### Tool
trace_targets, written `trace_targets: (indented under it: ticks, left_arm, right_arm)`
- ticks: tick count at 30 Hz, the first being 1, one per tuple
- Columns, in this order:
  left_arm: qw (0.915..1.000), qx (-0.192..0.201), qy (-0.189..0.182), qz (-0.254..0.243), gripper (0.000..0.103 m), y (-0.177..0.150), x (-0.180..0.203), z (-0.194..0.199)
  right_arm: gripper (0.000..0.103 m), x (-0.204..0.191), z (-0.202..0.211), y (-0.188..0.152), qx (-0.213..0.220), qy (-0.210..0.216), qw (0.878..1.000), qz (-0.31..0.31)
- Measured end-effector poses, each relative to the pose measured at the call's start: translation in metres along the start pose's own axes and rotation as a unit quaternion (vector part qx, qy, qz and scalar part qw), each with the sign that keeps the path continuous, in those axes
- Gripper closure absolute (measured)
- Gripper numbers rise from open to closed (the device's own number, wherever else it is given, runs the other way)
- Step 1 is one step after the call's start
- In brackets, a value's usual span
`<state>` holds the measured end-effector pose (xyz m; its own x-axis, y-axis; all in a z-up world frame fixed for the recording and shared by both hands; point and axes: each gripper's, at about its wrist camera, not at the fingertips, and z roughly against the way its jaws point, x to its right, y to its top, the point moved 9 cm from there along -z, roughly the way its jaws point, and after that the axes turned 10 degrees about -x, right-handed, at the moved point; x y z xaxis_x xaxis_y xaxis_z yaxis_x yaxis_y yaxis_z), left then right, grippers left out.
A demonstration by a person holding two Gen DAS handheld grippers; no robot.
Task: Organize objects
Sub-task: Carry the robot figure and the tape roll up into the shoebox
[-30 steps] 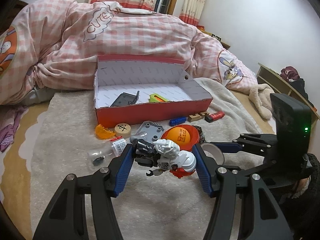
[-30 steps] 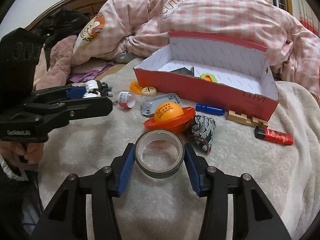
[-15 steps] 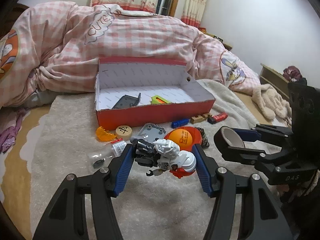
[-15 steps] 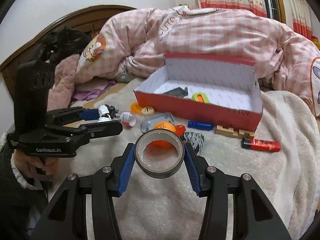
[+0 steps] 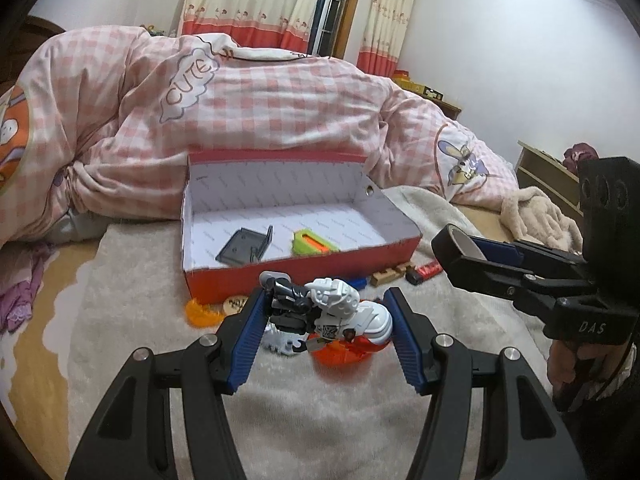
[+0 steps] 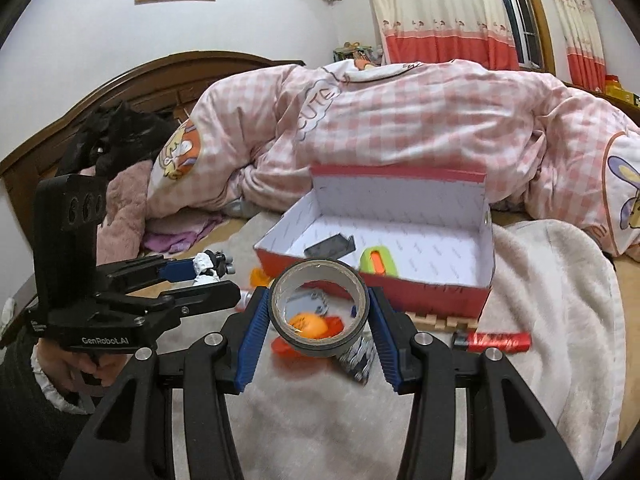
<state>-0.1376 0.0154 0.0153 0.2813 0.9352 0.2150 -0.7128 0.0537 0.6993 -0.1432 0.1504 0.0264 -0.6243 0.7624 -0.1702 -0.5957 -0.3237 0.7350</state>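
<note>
My left gripper (image 5: 326, 312) is shut on a white and grey toy robot figure (image 5: 324, 312), held above the cream blanket in front of the red box (image 5: 304, 272). My right gripper (image 6: 318, 314) is shut on a roll of grey tape (image 6: 318, 346), lifted above an orange ball (image 6: 306, 326) in a red dish. The red box (image 6: 420, 294) has white inner walls and holds a dark grey bracket (image 5: 244, 246) and a green and orange piece (image 5: 314, 242). In the left wrist view, the right gripper (image 5: 460, 254) hangs at the right with the tape.
On the blanket before the box lie a blue piece (image 5: 358, 282), a wooden block (image 6: 444, 322), a red and black lighter (image 6: 494, 340), an orange piece (image 5: 200, 312), a wooden disc (image 5: 236, 304) and a patterned pouch (image 6: 358, 360). A pink checked duvet (image 5: 240, 112) is heaped behind the box.
Both grippers have risen with their loads. The right gripper lifted the tape roll off the blanket and now sits higher, closer to the box. The left rose slightly.
</note>
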Motion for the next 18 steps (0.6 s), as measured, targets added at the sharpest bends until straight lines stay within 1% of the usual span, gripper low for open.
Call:
trace_targets:
  ticks: [4,10,15,18]
  left_arm:
    - [1.0,0.003,-0.003,0.007,0.044,0.018,-0.003,-0.003]
    - [0.9998,0.017,0.012,0.004,0.044,0.056,-0.019,-0.008]
    - [0.9997,0.003,0.017,0.014,0.044,0.081,-0.038,-0.029]
    - [0.9997,-0.003,0.019,0.013,0.044,0.09,-0.045,-0.044]
  right_arm:
    - [0.053,0.012,-0.007,0.019,0.002,-0.011,1.0,-0.003]
    - [0.053,0.031,-0.023,0.049,0.003,-0.022,1.0,-0.009]
    - [0.053,0.043,-0.041,0.07,0.004,-0.019,1.0,-0.019]
    - [0.053,0.051,-0.056,0.075,-0.006,-0.02,1.0,-0.023]
